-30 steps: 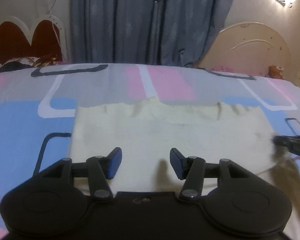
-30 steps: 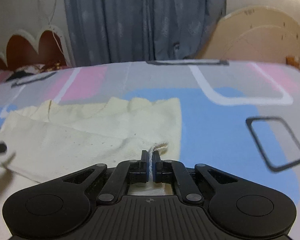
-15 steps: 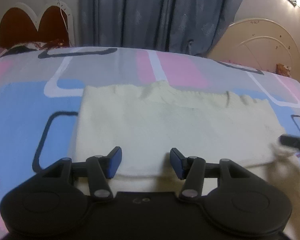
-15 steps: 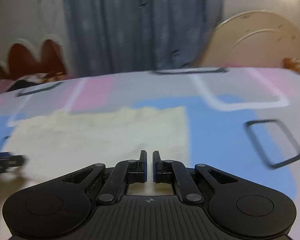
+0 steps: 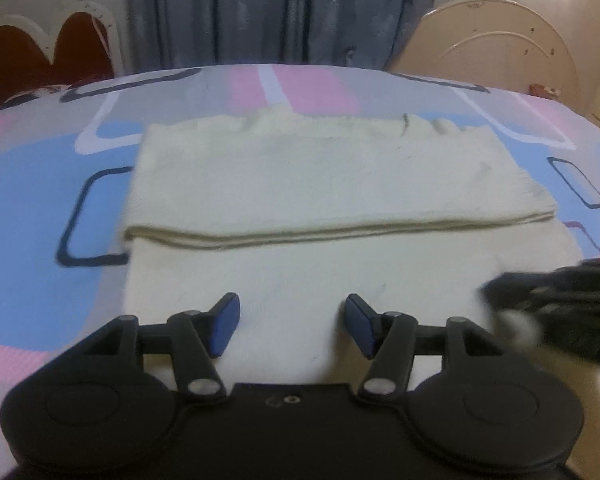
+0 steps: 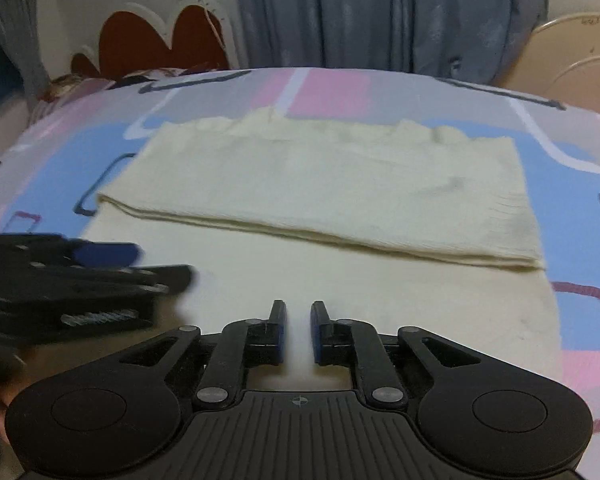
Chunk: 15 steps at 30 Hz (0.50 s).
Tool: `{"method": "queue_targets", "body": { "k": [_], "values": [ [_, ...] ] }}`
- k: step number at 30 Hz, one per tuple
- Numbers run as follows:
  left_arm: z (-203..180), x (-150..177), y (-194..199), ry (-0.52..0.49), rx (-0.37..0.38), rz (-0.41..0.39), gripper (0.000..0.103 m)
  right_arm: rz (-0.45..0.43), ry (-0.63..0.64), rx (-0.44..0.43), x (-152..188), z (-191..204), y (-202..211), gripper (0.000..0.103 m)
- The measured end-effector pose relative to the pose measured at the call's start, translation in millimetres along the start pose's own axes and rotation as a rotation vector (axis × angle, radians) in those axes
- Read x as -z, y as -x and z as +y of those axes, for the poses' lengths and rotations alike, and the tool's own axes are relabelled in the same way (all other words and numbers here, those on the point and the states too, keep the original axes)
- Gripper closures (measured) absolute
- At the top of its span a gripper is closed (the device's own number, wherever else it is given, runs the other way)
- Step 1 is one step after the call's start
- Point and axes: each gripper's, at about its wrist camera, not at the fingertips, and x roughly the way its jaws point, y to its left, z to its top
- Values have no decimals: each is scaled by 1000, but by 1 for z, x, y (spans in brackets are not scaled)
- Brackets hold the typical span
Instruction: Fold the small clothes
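A cream knit garment lies on the patterned bedspread, its far part folded toward me over the near part, with a fold edge across the middle. It also shows in the right wrist view. My left gripper is open and empty above the garment's near half. My right gripper hovers over the near half with a narrow gap between its jaws and nothing in them. Each gripper appears blurred at the edge of the other's view.
Grey-blue curtains hang behind the bed. A red headboard stands at the back left and a cream headboard at the back right. Bare bedspread surrounds the garment.
My right gripper let go of the garment's edge and opened slightly. Both grippers pulled back toward me. The folded part now lies flat over the near half.
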Motion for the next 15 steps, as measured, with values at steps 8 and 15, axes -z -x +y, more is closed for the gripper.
{"method": "queue_targets", "body": {
  "k": [8, 15],
  "values": [
    [10, 12, 20, 43, -78, 15, 47, 3, -92, 117, 28, -52, 34, 92],
    [-18, 29, 54, 30, -34, 9, 46, -21, -115, -26, 37, -27, 70, 91]
  ]
}}
